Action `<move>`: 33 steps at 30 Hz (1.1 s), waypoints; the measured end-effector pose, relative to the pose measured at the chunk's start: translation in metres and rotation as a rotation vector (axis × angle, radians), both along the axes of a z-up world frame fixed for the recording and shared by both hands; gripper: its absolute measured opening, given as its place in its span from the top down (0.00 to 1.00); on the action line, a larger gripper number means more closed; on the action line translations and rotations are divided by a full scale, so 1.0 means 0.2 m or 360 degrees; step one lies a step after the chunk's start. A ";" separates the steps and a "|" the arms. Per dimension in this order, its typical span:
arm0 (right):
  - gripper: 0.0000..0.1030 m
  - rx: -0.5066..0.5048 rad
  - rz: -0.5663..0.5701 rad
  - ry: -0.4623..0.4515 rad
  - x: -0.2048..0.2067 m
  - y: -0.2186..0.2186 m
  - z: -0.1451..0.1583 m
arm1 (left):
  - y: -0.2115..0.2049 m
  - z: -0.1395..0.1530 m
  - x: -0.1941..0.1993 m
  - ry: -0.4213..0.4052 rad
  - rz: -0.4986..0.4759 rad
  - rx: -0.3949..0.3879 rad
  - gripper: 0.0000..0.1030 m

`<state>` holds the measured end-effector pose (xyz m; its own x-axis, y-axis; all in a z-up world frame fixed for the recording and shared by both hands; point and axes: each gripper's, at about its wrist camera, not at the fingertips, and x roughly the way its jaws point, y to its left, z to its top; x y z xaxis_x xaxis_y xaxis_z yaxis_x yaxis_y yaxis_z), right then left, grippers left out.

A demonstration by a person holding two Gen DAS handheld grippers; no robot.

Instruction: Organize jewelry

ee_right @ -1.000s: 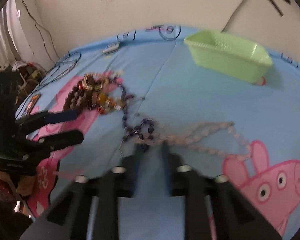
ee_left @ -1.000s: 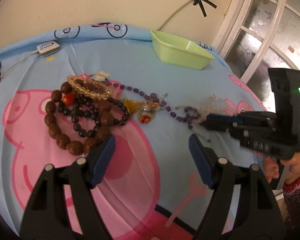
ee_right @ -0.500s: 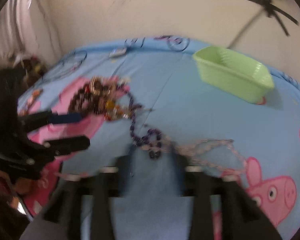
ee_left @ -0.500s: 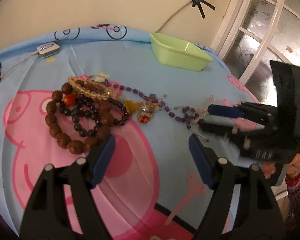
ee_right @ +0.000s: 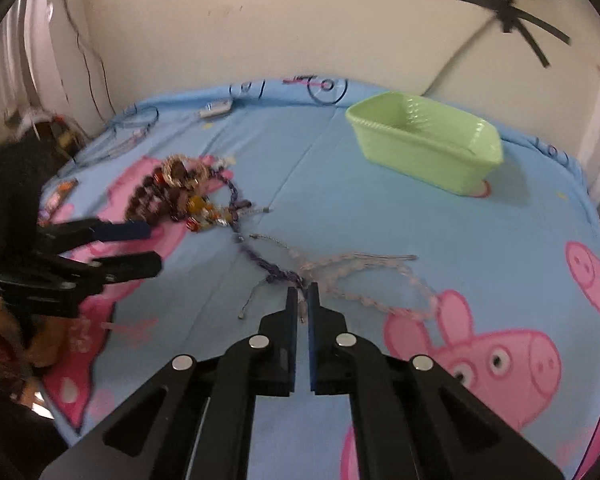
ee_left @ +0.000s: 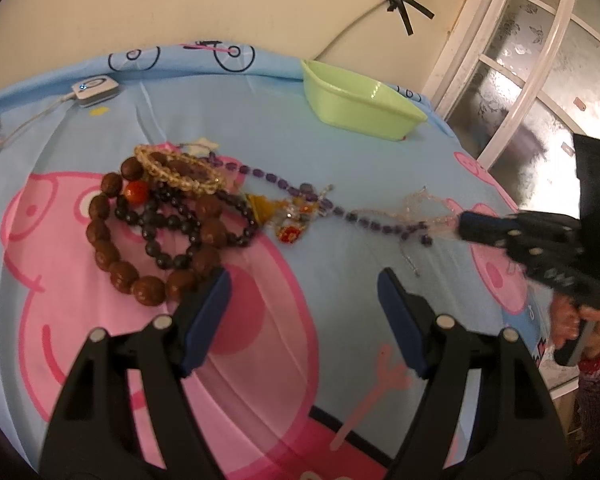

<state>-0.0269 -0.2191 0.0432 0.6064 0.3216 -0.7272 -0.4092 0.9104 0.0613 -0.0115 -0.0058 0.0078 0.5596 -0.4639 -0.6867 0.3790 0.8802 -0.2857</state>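
Left gripper (ee_left: 304, 300) fingers spread above the cloth (ee_left: 340, 152), bead bracelets (ee_left: 168, 216) just ahead.

The heap of brown, black and amber bead bracelets (ee_right: 172, 196) is motion-blurred; which strand the shut right claw (ee_right: 302, 300) pinches is unclear.

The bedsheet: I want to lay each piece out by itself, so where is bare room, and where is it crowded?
Free: the blue stretch between the green basket and the pale pink necklace, and the sheet in front of the left gripper. Crowded: the bead pile, and the purple necklace trailing from it to the right gripper.
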 end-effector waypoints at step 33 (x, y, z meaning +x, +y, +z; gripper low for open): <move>1.00 0.0585 0.0147 -0.0640 -0.21 -0.13 1.24 | -0.60 0.45 0.04 -0.0358 -0.0526 -0.0016 0.95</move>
<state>-0.0688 -0.2450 0.2911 0.7705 0.5756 -0.2739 -0.5430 0.8177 0.1910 -0.0033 -0.1251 0.0982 0.5150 -0.6501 -0.5587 0.6955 0.6979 -0.1710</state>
